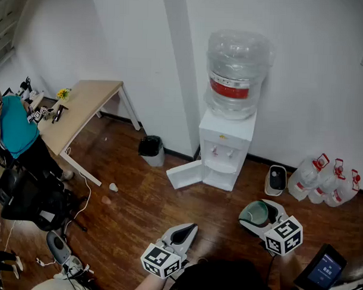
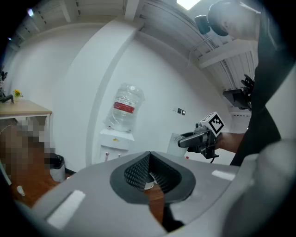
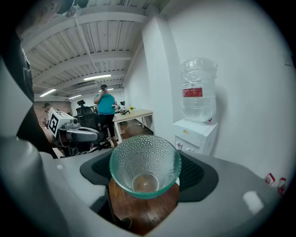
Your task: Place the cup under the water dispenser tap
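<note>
A clear green dimpled glass cup [image 3: 144, 163] lies on its side between the jaws of my right gripper [image 3: 145, 157], mouth toward the camera, and the pads are shut on it. In the head view that gripper [image 1: 252, 216] hovers over the wooden floor with the cup [image 1: 254, 212], short of and to the right of the white water dispenser [image 1: 227, 152]. The dispenser's taps [image 1: 221, 152] sit under a large clear bottle [image 1: 237, 72]. My left gripper [image 1: 190, 230] is lower left, shut and holding nothing. The left gripper view shows the dispenser [image 2: 113, 141] far ahead.
The dispenser's lower door [image 1: 184, 174] hangs open to the left. A black bin [image 1: 151, 147] stands by the wall. Several water jugs [image 1: 326, 182] sit at the right, a wooden table [image 1: 82, 108] and a person in a teal shirt [image 1: 13, 126] at the left.
</note>
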The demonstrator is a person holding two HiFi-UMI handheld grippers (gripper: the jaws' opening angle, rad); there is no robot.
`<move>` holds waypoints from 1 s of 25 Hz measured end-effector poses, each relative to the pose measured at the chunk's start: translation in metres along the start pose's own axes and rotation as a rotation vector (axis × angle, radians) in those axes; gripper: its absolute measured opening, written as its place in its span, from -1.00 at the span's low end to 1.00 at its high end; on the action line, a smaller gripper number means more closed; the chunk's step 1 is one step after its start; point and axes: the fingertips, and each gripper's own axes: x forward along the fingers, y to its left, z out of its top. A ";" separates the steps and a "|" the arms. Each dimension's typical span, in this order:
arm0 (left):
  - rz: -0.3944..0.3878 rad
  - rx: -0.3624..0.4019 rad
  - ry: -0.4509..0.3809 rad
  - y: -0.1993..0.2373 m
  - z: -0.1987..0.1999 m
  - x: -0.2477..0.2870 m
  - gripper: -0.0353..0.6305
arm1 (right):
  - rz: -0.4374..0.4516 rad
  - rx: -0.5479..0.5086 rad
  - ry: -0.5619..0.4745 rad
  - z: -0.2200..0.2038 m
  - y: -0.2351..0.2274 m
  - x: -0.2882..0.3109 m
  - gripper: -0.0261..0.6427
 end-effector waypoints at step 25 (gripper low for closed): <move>0.061 0.043 0.157 0.155 0.016 0.184 -0.89 | 0.013 -0.027 0.076 -0.009 -0.174 0.186 0.26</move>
